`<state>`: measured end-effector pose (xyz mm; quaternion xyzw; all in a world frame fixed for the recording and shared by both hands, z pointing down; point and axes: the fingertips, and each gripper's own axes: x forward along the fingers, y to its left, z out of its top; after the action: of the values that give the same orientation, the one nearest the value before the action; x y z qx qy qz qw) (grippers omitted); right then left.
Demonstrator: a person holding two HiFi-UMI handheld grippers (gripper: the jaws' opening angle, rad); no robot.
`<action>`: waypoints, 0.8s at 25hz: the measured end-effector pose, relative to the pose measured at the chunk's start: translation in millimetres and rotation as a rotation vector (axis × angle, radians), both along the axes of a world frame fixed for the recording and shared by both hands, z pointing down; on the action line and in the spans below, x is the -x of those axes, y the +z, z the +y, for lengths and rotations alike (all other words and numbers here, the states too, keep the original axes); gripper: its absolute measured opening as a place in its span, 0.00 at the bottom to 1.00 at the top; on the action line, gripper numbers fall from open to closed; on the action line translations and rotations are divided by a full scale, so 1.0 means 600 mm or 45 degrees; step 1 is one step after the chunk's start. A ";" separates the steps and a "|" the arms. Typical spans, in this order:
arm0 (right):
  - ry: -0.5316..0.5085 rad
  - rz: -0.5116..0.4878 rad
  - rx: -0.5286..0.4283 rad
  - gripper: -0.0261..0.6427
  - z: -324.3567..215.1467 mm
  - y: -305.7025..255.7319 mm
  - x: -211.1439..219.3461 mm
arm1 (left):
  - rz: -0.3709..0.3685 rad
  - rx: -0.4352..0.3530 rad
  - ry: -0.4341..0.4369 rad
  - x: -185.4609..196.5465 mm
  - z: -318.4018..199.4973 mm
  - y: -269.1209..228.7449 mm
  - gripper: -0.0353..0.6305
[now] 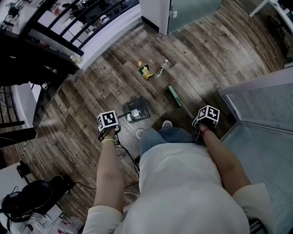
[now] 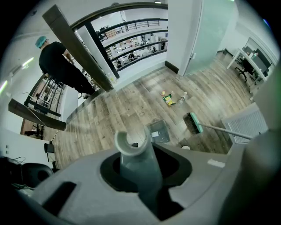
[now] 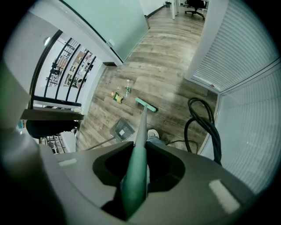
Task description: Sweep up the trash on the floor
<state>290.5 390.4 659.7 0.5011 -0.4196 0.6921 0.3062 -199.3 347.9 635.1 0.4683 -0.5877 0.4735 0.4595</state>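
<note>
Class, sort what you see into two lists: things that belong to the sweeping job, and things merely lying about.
For the job: broom, held by the right gripper; dustpan, held by the left gripper; plastic bottle; yellow wrapper.
Lying about: black hose; black bag; office chair.

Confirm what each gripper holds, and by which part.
Left gripper: dustpan, by its handle's upper end. Right gripper: broom, by the green grip of its handle.

Left gripper [image 2: 142,176] clamped on grey dustpan handle [image 2: 131,151], dustpan [image 2: 159,132] on wood floor [image 2: 123,110] beyond, green broom head [image 2: 193,123] right, trash [image 2: 168,98] farther.
</note>
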 end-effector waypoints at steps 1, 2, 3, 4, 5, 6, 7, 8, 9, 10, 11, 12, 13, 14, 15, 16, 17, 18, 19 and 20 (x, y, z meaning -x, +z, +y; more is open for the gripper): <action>0.004 -0.001 -0.001 0.18 -0.003 -0.002 -0.002 | 0.003 0.009 -0.002 0.001 0.003 0.000 0.19; 0.008 -0.001 -0.004 0.18 -0.006 -0.003 -0.004 | 0.007 0.019 -0.007 0.001 0.006 0.001 0.19; 0.010 0.000 -0.008 0.18 -0.010 -0.004 -0.006 | 0.009 0.022 -0.012 0.000 0.007 0.002 0.19; 0.012 0.000 -0.013 0.18 -0.015 -0.004 -0.008 | 0.009 0.024 -0.015 -0.001 0.007 0.003 0.19; 0.017 -0.001 -0.018 0.18 -0.019 -0.004 -0.009 | 0.007 0.029 -0.018 -0.002 0.008 0.004 0.19; 0.027 -0.003 -0.024 0.18 -0.022 -0.005 -0.010 | 0.002 0.030 -0.017 -0.002 0.008 0.005 0.19; 0.041 -0.007 -0.030 0.18 -0.025 -0.005 -0.011 | -0.002 0.030 -0.014 -0.003 0.007 0.005 0.19; 0.054 -0.011 -0.036 0.18 -0.026 -0.007 -0.012 | -0.004 0.030 -0.010 -0.003 0.005 0.004 0.19; 0.064 -0.013 -0.042 0.18 -0.028 -0.009 -0.014 | -0.003 0.026 -0.008 -0.004 0.004 0.003 0.19; 0.069 -0.014 -0.047 0.18 -0.030 -0.011 -0.017 | -0.002 0.022 -0.008 -0.004 0.003 0.002 0.19; 0.073 -0.015 -0.053 0.18 -0.033 -0.012 -0.019 | -0.002 0.021 -0.009 -0.003 0.004 0.002 0.19; 0.080 -0.016 -0.057 0.18 -0.034 -0.013 -0.021 | -0.002 0.017 -0.006 -0.002 0.003 0.003 0.19; 0.089 -0.015 -0.059 0.18 -0.034 -0.013 -0.024 | -0.003 0.008 0.000 -0.002 0.001 0.003 0.19; 0.097 -0.014 -0.060 0.18 -0.035 -0.013 -0.027 | -0.003 0.000 0.004 -0.001 -0.001 0.003 0.19; 0.102 -0.014 -0.060 0.18 -0.037 -0.013 -0.029 | -0.001 0.001 0.003 -0.001 -0.002 0.004 0.19; 0.106 -0.014 -0.061 0.18 -0.038 -0.013 -0.031 | 0.000 0.006 0.000 0.001 -0.001 0.004 0.19; 0.110 -0.015 -0.062 0.18 -0.040 -0.014 -0.033 | 0.001 0.011 -0.004 0.001 -0.001 0.005 0.19; 0.117 -0.016 -0.063 0.18 -0.042 -0.015 -0.036 | 0.002 0.016 -0.007 0.001 -0.001 0.006 0.19; 0.127 -0.017 -0.066 0.18 -0.043 -0.015 -0.039 | 0.004 0.021 -0.010 -0.001 -0.001 0.007 0.19; 0.140 -0.020 -0.067 0.18 -0.044 -0.015 -0.042 | 0.004 0.024 -0.012 -0.003 -0.001 0.007 0.19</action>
<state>315.8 363.7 650.6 0.5259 -0.4120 0.7004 0.2512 -197.3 347.4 639.2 0.4619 -0.5847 0.4762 0.4668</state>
